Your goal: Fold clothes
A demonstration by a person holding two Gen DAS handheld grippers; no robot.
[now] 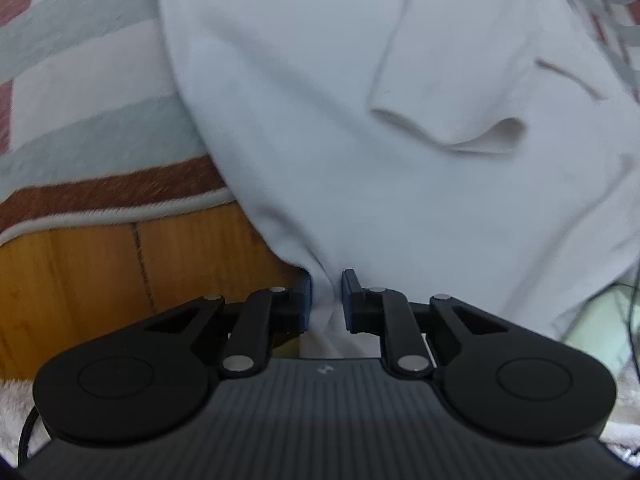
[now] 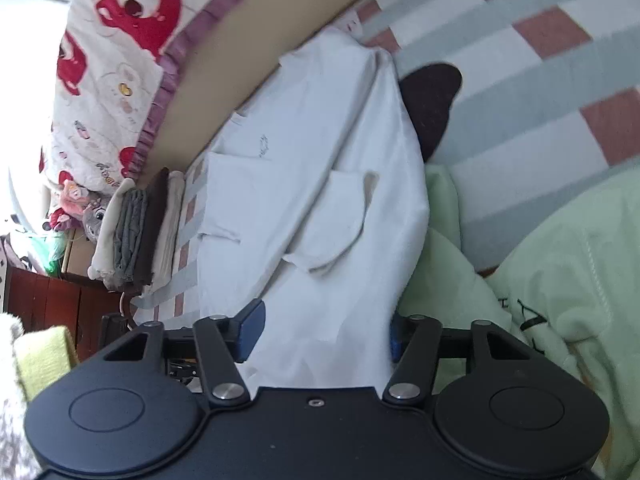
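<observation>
The striped bed cover fills the upper right; the white garment lies mid-frame, sleeves folded in. Left tool pinches its hem; right tool gapes astride it. Likely mid-fold: hem goes toward collar.

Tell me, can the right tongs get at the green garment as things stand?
Probably yes: the right tongs are open, the green garment lies uncovered just beside them, though white shirt cloth sits between the fingers.

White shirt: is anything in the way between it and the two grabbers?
Nothing visible. The left gripper already pinches the white shirt by its hem, and the right gripper is open with shirt cloth lying right between its fingers.
</observation>
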